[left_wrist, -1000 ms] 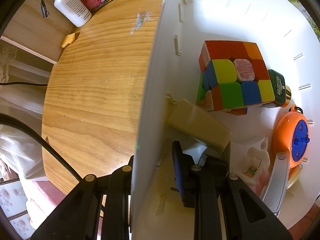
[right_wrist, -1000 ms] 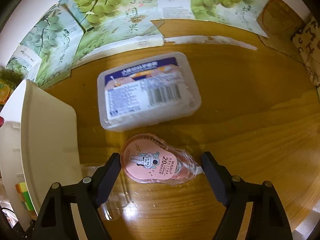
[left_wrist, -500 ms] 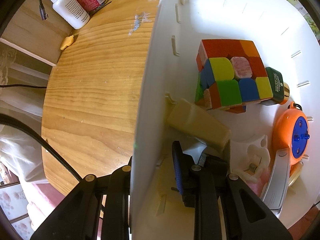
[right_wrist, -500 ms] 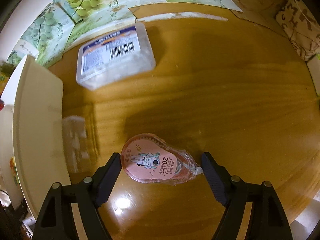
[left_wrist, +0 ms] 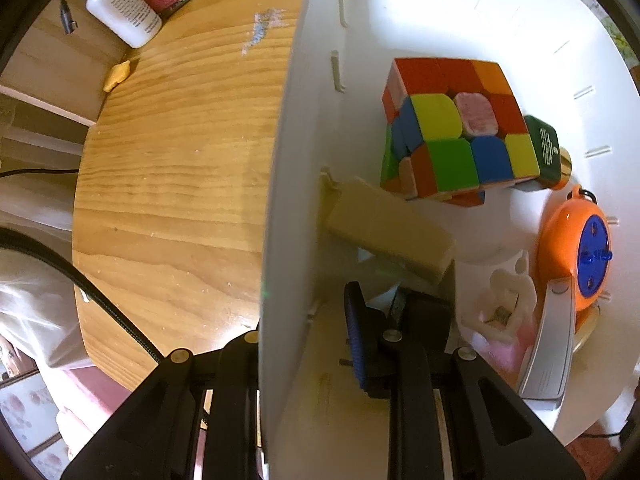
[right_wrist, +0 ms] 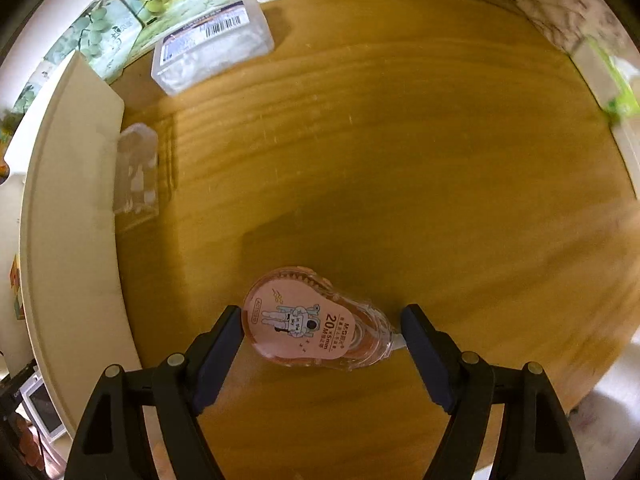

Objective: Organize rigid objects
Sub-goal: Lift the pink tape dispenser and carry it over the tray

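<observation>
Right view: surface point(right_wrist: 400, 160) slides past versus a second ago; clear lidded box point(right_wrist: 212, 46) is now far up by the surface's far edge. Right tongs point(right_wrist: 322, 338) stay wide, clamping pink correction tape point(right_wrist: 308, 322) end to end. Only the left view shows inside white bin point(left_wrist: 280, 200): left tongs point(left_wrist: 308, 344) narrow, pinching its wall, unchanged; cube point(left_wrist: 452, 128) and orange clock point(left_wrist: 576, 248) inside.

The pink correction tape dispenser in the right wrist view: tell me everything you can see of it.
The pink correction tape dispenser is a teardrop-shaped clear plastic shell with a pink label bearing a cartoon astronaut and the number 20. Toothed inner wheels show along its upper edge, and a narrow clear tip points right. It sits label-up, clamped end to end in the right gripper, one pad on its rounded end, the other on its tip, above the wooden table.
</observation>
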Available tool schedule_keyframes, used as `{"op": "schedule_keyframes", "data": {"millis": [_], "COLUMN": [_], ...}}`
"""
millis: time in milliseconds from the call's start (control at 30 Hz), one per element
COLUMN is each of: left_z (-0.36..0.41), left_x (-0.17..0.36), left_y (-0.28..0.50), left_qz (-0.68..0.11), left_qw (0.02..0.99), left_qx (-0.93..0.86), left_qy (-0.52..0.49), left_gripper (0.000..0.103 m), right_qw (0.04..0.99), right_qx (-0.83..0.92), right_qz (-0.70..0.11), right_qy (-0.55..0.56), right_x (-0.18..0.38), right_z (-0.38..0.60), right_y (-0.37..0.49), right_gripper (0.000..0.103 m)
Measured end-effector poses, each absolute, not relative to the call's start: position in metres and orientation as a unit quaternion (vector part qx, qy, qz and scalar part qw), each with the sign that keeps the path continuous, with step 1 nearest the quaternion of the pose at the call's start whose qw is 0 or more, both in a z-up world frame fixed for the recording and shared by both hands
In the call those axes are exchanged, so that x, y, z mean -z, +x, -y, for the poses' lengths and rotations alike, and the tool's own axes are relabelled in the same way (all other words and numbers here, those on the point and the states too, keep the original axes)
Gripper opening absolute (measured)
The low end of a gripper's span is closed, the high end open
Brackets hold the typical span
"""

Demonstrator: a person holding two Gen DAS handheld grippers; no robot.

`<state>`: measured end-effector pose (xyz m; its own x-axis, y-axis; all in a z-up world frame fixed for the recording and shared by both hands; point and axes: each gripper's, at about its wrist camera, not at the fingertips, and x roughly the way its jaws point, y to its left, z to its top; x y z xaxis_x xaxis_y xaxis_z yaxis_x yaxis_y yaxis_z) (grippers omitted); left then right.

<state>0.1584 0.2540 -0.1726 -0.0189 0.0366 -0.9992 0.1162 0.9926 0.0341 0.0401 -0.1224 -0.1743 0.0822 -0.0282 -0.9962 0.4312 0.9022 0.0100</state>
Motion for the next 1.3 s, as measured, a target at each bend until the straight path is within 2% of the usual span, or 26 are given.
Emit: {"op": "schedule_keyframes", "data": {"millis": [333,567,733,800,1300], "left_z": [-0.241,-0.244,-0.248,-0.251,-0.275], "left_x": [0.172,0.17,0.169,0.168,0.171], "left_y": [0.15,0.134,0.13,0.129,0.121], "left_qz": [-0.716,-0.719,-0.718,-0.718,-0.718], "left_qw": [0.687,0.679,0.677,0.676,0.673], "left_qx": [0.073,0.101,0.116,0.119,0.142], "left_qy": [0.097,0.108,0.115,0.116,0.111], "left_gripper": [0.025,0.024,0.021,0.02,0.019], "right_qw": [0.739,0.792,0.827,0.837,0.911], "right_qx": [0.188,0.197,0.205,0.206,0.128], "right_qz": [-0.612,-0.541,-0.494,-0.477,-0.385], "right_qy": [0.213,0.202,0.176,0.168,0.072], "right_x": [0.162,0.115,0.08,0.087,0.035], "right_z": [0.1,0.066,0.061,0.05,-0.017], "right_y": [-0.033,-0.062,-0.048,-0.026,0.013], "right_gripper": [0.08,0.08,0.08,0.08,0.081]}}
